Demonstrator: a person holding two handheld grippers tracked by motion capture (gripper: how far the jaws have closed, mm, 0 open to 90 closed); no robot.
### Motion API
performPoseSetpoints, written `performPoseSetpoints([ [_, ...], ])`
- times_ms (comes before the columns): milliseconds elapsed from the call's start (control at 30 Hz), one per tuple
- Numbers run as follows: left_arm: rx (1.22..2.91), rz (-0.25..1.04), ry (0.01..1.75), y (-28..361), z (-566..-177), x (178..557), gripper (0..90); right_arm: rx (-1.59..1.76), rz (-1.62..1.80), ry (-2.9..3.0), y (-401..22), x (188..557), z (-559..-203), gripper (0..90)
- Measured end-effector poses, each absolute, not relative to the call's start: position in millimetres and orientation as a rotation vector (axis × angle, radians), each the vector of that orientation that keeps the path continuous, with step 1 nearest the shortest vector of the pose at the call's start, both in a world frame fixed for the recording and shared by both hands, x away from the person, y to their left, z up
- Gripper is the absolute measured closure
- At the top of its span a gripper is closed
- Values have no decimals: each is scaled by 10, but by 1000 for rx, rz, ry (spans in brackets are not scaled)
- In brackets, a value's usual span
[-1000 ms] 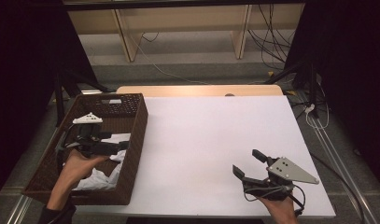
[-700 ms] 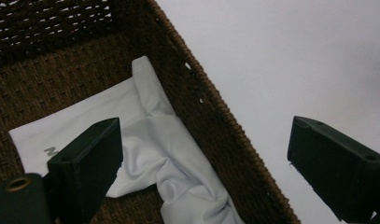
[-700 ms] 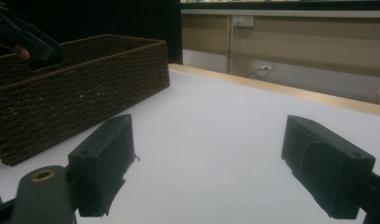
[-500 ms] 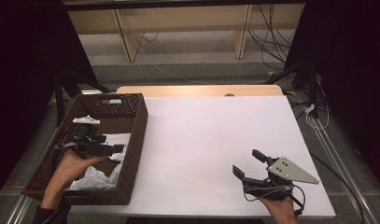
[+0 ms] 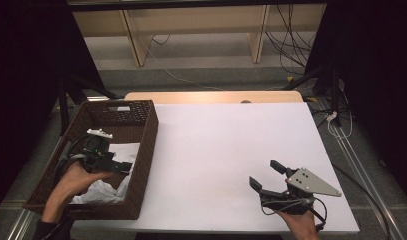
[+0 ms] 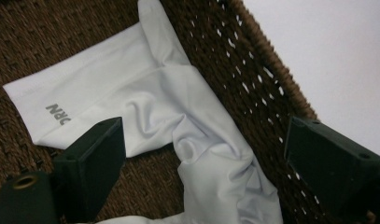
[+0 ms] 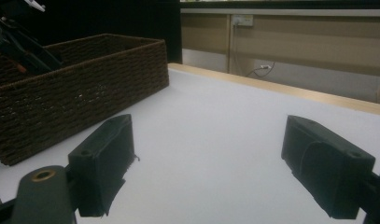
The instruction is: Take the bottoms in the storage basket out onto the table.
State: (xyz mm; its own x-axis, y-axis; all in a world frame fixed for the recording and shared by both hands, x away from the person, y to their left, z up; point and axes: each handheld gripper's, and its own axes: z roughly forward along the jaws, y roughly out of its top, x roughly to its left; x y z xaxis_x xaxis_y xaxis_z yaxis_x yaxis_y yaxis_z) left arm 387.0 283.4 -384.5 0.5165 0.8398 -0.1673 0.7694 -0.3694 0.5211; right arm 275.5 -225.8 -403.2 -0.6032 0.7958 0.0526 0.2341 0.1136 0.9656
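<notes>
The white garment (image 6: 178,121) looked thin, soft and light, probably a stretchy sports fabric, so it would drape and bunch rather than hold shape, and likely be a bit slick on the pads. Best place to take hold, as a judgement: the raised ridge of folds near the middle of the heap (a thick wrinkle gives the pads something to bite), not the flat hemmed end lying tight on the weave.

It lay in the wicker basket (image 5: 146,125) at the left of the white surface (image 5: 226,145), crumpled along the basket's right inner wall, one flat end spread on the bottom. Plain white, smooth, with a stitched hem and small grey lettering near that end (partly hidden, unreadable in full). More of it ran out of frame below.

The left gripper (image 5: 123,166) hung inside the basket just above the cloth, fingers spread wide with fabric showing between them but nothing pinched.

The right gripper (image 5: 265,175) rested low over the surface at the near right, well apart from the basket, fingers wide open and empty.
</notes>
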Motion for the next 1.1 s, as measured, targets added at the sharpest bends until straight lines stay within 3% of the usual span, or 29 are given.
performPoseSetpoints([
  [567,2370,55,1362,2896,-4052,3927,152,1005,1512,1906,-2273,2759,-4030,183],
  [1100,2524,-108,1293,2796,-4304,3945,166,1007,1503,1909,-2279,2776,-4042,185],
])
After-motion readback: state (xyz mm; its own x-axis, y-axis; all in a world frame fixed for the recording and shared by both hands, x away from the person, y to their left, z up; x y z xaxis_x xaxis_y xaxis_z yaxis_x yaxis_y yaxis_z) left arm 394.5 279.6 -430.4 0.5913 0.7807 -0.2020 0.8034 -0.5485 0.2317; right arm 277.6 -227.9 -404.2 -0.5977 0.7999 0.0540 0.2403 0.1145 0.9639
